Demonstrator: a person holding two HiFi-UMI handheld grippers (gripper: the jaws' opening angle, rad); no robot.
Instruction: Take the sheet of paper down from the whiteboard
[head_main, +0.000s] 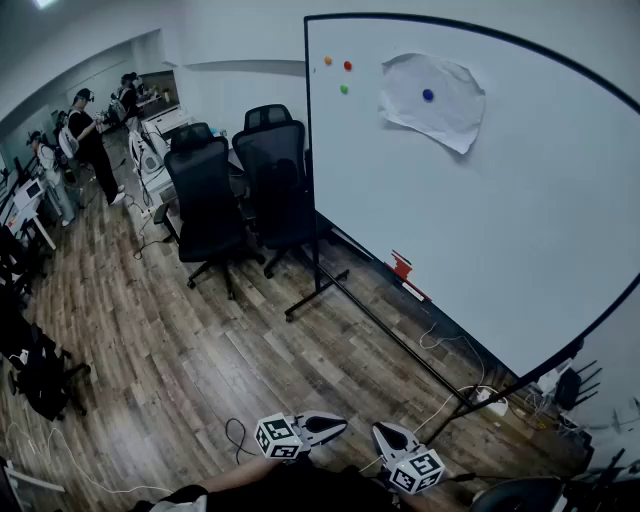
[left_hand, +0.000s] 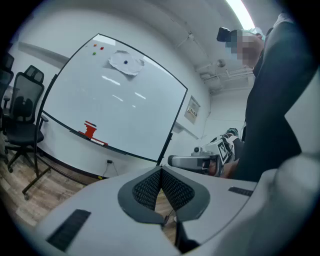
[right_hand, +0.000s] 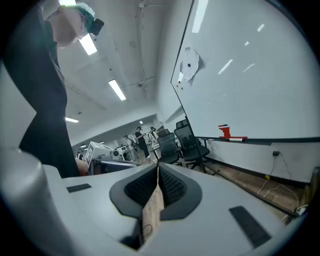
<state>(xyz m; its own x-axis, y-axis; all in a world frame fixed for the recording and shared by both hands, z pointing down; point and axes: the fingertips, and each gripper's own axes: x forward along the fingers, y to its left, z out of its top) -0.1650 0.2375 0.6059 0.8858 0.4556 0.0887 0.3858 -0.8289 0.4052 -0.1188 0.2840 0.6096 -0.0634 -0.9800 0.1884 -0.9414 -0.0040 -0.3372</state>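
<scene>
A crumpled white sheet of paper (head_main: 433, 99) hangs high on the whiteboard (head_main: 520, 220), pinned by a blue magnet (head_main: 428, 95). The left gripper view shows the same paper (left_hand: 126, 63) far off, and the right gripper view shows the paper (right_hand: 189, 65) far off too. My left gripper (head_main: 343, 424) and right gripper (head_main: 380, 430) are low at the bottom of the head view, close to my body and far below the paper. Both are shut with nothing between the jaws. In the left gripper view the right gripper (left_hand: 172, 161) shows beside the left gripper (left_hand: 161, 171).
Red, orange and green magnets (head_main: 340, 73) sit left of the paper. A red eraser (head_main: 401, 265) rests on the board's tray. Black office chairs (head_main: 245, 185) stand left of the board stand. Cables (head_main: 455, 395) lie on the wooden floor. People (head_main: 90, 140) stand at desks far left.
</scene>
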